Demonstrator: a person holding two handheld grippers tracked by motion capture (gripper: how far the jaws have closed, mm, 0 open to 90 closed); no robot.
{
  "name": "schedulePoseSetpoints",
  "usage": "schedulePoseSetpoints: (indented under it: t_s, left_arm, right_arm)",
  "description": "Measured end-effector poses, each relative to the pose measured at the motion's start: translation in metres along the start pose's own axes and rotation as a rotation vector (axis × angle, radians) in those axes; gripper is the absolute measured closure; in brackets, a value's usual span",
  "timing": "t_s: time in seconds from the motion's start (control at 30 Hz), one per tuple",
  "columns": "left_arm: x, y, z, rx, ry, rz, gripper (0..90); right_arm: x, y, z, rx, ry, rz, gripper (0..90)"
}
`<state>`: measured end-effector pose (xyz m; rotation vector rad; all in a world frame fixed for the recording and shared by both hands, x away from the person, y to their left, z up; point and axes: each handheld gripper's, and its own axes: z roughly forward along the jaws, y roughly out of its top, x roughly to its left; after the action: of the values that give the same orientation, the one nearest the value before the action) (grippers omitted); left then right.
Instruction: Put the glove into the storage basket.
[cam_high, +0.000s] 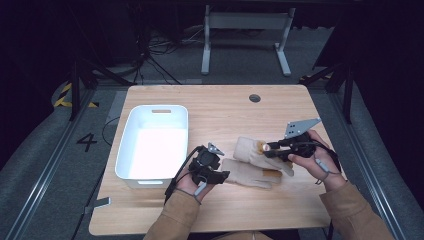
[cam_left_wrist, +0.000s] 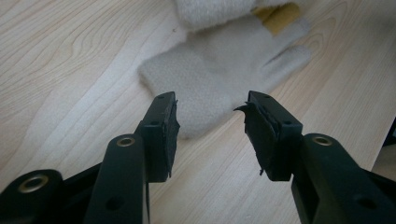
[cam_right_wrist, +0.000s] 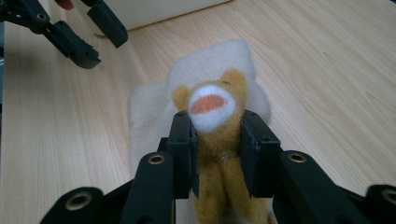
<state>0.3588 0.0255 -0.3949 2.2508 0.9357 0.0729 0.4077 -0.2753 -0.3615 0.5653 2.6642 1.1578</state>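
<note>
Two beige fleece gloves lie overlapped at the middle of the wooden table (cam_high: 220, 107): a lower glove (cam_high: 247, 174) (cam_left_wrist: 219, 70) and an upper glove (cam_high: 248, 149) (cam_right_wrist: 219, 58). My right gripper (cam_high: 269, 148) (cam_right_wrist: 217, 128) is shut on a small yellow plush toy (cam_high: 260, 146) (cam_right_wrist: 211, 105) with a white muzzle, held just above the upper glove. My left gripper (cam_high: 222, 175) (cam_left_wrist: 210, 121) stands open at the cuff end of the lower glove, its jaws apart on either side of the cuff edge without pressing it. It also appears open at the top left of the right gripper view (cam_right_wrist: 105, 46).
A white plastic bin (cam_high: 155, 145) (cam_right_wrist: 154, 11) stands on the left half of the table, close to my left hand. A yellow patch (cam_high: 272, 174) (cam_left_wrist: 280, 14) shows by the lower glove's fingers. A round cable hole (cam_high: 254, 98) is near the far edge.
</note>
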Motion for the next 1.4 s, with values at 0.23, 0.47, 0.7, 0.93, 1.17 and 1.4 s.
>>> schedulePoseSetpoints:
  t_s: [0.23,0.47,0.7,0.93,1.17,1.4]
  left_arm:
    - [0.001,-0.001,-0.001,-0.002,-0.001,-0.004,54.1]
    - [0.001,-0.001,-0.001,-0.003,-0.001,-0.005,54.1]
    - [0.001,0.0,0.0,-0.003,-0.002,0.0,54.1]
    - [0.0,0.002,0.002,0.003,-0.005,0.006,54.1]
    - [0.0,0.003,0.004,0.01,-0.01,0.01,54.1]
    - [0.0,0.004,0.006,0.008,-0.012,0.015,54.0]
  right_arm:
    - [0.004,0.003,0.013,-0.016,0.048,-0.029,68.7]
    - [0.007,0.001,0.024,-0.007,0.102,-0.049,68.7]
    - [0.012,0.0,0.031,0.013,0.144,-0.064,68.6]
    - [0.012,-0.005,0.037,0.036,0.158,-0.056,68.6]
    - [0.016,-0.007,0.041,0.063,0.161,-0.044,68.3]
    - [0.02,-0.008,0.043,0.084,0.161,-0.012,68.1]
